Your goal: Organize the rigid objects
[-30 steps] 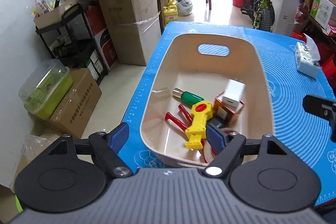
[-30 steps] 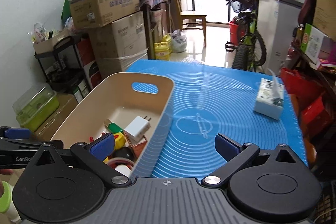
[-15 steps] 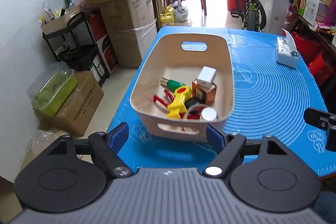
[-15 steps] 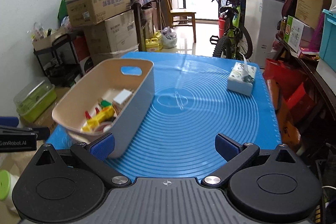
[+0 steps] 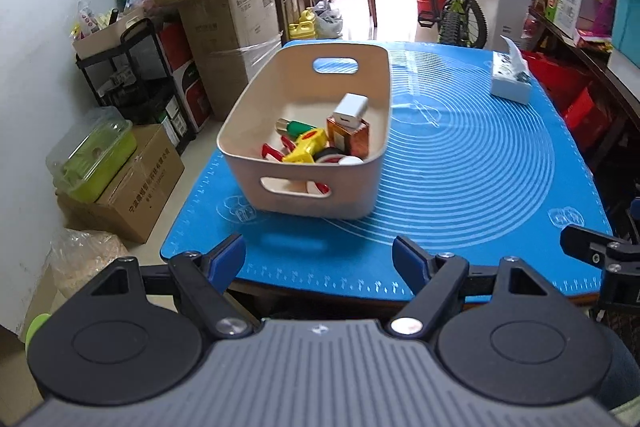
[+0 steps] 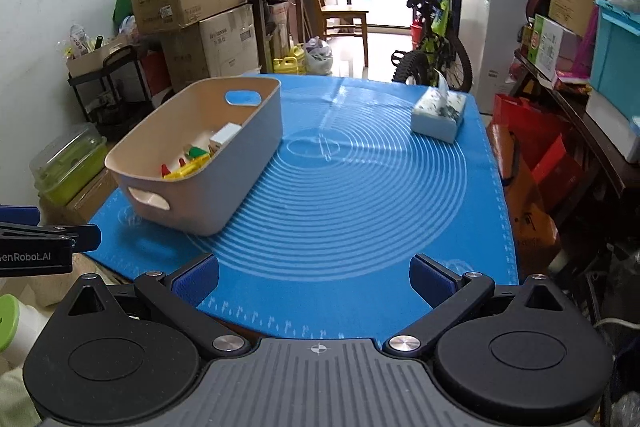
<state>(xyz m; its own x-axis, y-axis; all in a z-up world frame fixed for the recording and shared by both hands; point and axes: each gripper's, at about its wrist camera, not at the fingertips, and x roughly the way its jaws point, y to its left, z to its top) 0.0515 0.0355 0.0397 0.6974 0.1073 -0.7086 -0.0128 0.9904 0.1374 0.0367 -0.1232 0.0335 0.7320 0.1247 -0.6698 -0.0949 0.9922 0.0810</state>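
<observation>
Both the left gripper point(image 5: 319, 258) and right gripper point(image 6: 314, 277) gape empty before a smooth, rounded beige plastic bin point(image 5: 356, 195).

Seen from the left wrist: on the table point(image 5: 480, 187), bin point(image 5: 372, 163) at 12 o'clock holding charger point(image 5: 351, 110), toy drill point(image 5: 306, 147) and bottle point(image 5: 298, 127); tissue box point(image 5: 511, 83) at 2 o'clock, well apart.
</observation>
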